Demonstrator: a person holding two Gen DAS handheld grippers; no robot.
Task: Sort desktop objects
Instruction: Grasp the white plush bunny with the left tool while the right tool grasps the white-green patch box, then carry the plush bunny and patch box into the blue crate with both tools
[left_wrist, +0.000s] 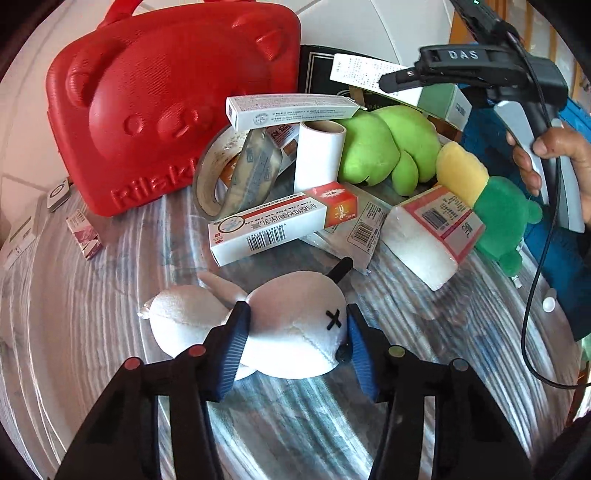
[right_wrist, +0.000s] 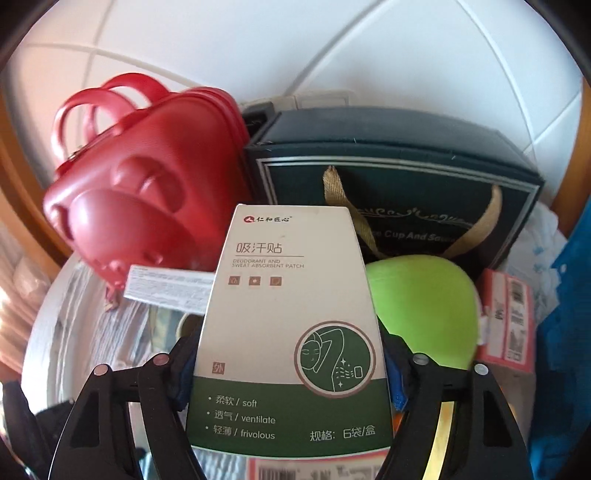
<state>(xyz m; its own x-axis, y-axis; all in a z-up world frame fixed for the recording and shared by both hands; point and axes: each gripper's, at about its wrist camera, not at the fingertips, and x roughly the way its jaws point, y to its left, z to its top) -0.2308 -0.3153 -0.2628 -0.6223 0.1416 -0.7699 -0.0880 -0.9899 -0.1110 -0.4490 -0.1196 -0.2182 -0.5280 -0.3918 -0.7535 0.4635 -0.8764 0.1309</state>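
Left hand-held gripper (left_wrist: 295, 339) clamping white plush toy (left_wrist: 288, 325), lower centre of worktop (left_wrist: 92, 295) | right hand-held gripper (right_wrist: 291, 373) squeezing stiff, light patch box (right_wrist: 288, 314) | plush soft, light; gripping mid-body.

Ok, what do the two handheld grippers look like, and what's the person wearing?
Both grippers are black, with splayed arms, round studs and ribbed blue pads. The left gripper has red and yellowish studs. The right gripper has pale studs; from outside it shows "DAS" lettering, a grey trigger and a black cable. The sleeve is blue.
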